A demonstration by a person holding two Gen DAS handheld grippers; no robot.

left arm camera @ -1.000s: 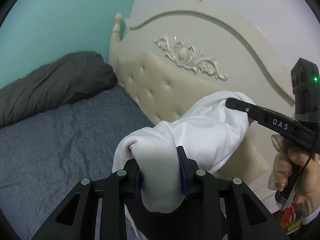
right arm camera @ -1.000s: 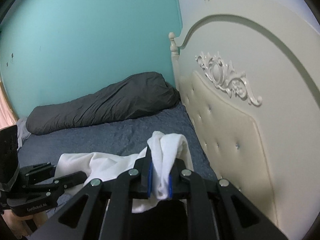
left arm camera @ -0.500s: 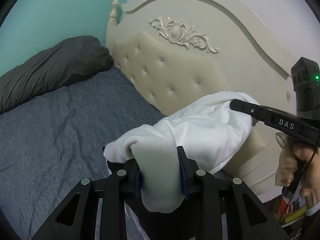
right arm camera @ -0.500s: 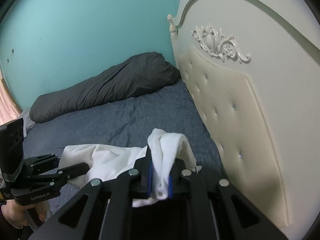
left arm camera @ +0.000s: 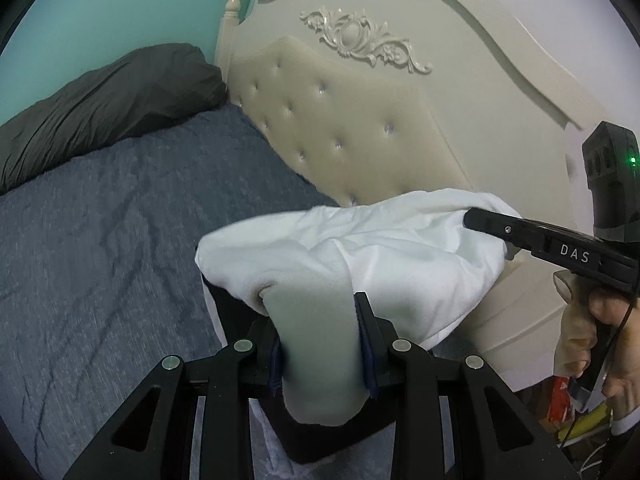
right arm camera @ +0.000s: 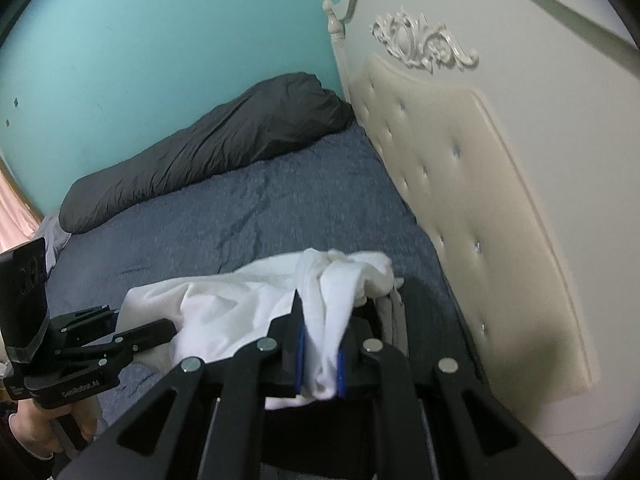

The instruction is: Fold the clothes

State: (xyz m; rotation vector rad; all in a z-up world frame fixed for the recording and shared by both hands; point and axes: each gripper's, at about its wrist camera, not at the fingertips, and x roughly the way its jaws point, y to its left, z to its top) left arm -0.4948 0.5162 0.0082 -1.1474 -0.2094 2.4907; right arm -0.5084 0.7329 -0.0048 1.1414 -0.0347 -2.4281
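Left gripper [left arm camera: 322, 344]: jaws standing partly apart and clamping a thick wad of the white garment [left arm camera: 384, 256], the cloth filling the whole gap between the pads. Right gripper [right arm camera: 320, 360]: jaws nearly closed, pinching a thinner bunched fold of the same garment [right arm camera: 224, 300]. Both holds are looking secure; no slack edge is showing at either set of pads.

The garment is hanging between the two grippers as a short, sagging span, above the blue bedsheet [left arm camera: 100, 240] and close to the tufted headboard [left arm camera: 360, 132]. Whether any part of it is touching the sheet cannot be told from either view. A dark duvet [right arm camera: 208, 148] is lying along the far wall, well apart from the work.

Judgement: the step in hand is carrying the garment over the bed for laying out. To do it well, the grippers should be drawing apart until the span is running taut, since the bunching at each grip is hiding the true edges. The lower hem should be meeting the sheet first, with the hands then easing the rest down flat. Keeping away from the headboard is advisable, so the cloth is not catching against it. Neither grip should be loosening before the fabric is resting flat.
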